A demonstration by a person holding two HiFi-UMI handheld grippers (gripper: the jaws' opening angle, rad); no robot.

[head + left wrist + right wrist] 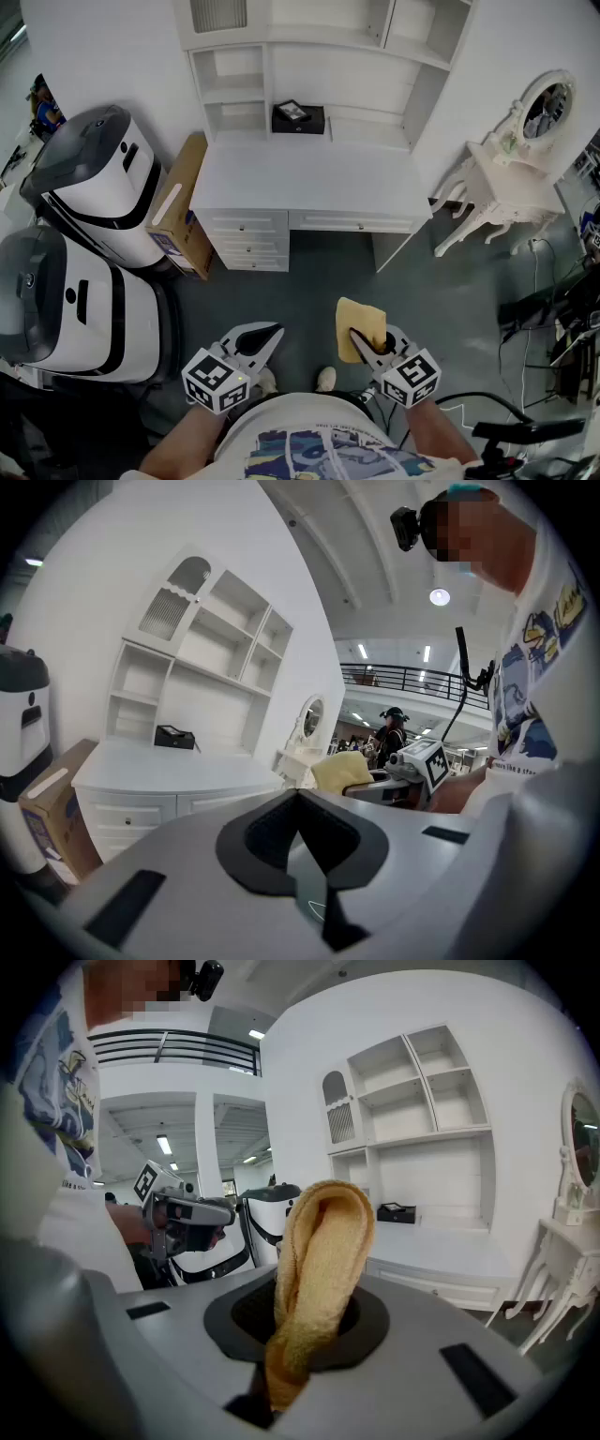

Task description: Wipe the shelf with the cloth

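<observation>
My right gripper (298,1340) is clamped on the folded yellow cloth (323,1241), which stands up out of its jaws, while my left gripper (298,803) has its jaws pressed together with nothing between them. Both hang over the grey floor (309,272), well apart from the white bench (309,178) ahead. Behind the bench rises the white shelf unit (309,56), with a black box (298,117) on its lowest shelf.
</observation>
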